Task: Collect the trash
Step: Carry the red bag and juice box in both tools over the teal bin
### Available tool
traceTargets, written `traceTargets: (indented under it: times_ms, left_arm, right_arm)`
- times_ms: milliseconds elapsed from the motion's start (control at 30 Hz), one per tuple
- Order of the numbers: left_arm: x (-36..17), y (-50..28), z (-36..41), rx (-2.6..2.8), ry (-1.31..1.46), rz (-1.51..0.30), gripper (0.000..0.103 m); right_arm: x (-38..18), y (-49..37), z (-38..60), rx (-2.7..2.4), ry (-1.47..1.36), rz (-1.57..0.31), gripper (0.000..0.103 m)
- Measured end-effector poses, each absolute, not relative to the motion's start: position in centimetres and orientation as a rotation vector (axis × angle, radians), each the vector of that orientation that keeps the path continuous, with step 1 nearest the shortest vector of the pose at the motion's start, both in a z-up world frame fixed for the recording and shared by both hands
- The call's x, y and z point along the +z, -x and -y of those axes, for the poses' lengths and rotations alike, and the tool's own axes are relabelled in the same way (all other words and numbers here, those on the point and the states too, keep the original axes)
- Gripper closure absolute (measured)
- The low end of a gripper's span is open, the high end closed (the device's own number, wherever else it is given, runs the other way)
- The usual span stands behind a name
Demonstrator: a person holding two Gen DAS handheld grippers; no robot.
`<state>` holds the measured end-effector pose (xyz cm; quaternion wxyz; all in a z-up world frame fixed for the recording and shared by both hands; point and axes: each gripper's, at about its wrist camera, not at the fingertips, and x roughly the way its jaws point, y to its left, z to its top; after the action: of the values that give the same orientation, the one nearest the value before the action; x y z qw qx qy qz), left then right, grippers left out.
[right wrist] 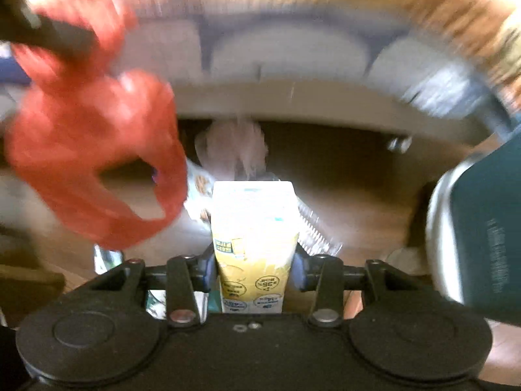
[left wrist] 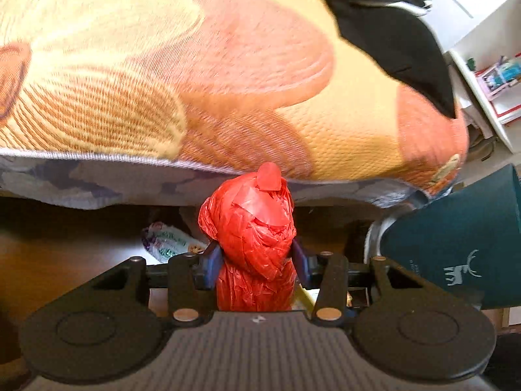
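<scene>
Right wrist view blurred, right hand-held gripper (right wrist: 255, 268) clamping yellow carton (right wrist: 254, 238), left hand-held gripper (left wrist: 257, 260) pinching bunched red bag (left wrist: 252, 241)

You hold a red bag (left wrist: 255, 238) of thin, crinkled, glossy plastic, and a carton (right wrist: 255, 228) of smooth printed card. The bedspread (left wrist: 162, 75) before you is woven cloth, ribbed and matt. The bin (left wrist: 456, 238) looks like smooth matt teal plastic, the floor (left wrist: 65, 260) like polished wood.
</scene>
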<state>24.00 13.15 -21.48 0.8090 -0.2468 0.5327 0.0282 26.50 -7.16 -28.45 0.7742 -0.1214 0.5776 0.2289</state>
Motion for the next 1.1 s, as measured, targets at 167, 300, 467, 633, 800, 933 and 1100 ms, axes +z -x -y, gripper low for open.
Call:
traceTargets:
  times_ms: [167,300,467,633,800,933,1100]
  left_arm:
    - [-18.2,-22.4,-12.1,0.057,0.518,-1.087,0.059]
    - [-14.8,-21.0,-11.0,0.047,0.47,-1.052,0.059]
    - [-10.8,-20.0,-7.9,0.02,0.427,-1.01,0.059]
    - [-6.0,-19.7,-4.5,-0.016,0.351,-0.952,0.059]
    - [-1.8,-20.8,0.3,-0.072,0.271,-0.911,0.059]
    - [0.8,-22.5,5.0,-0.13,0.215,-0.884,0.059]
    - [2.0,-25.3,10.8,-0.2,0.148,-0.878,0.059]
  right_arm:
    - [-20.9,-25.9,9.7,0.503,0.204,-1.133,0.061]
    - [-15.5,-25.4,12.2,0.501,0.144,-1.047,0.061]
    - [-9.5,-24.0,15.1,0.498,0.08,-0.949,0.061]
    - [-5.2,-22.6,18.5,0.503,0.009,-0.87,0.061]
    - [-1.5,-22.6,22.4,0.489,-0.035,-0.777,0.061]
    - [0.3,-23.5,26.6,0.43,-0.065,-0.725,0.061]
    - [0.6,-25.0,31.7,0.337,-0.098,-0.703,0.061]
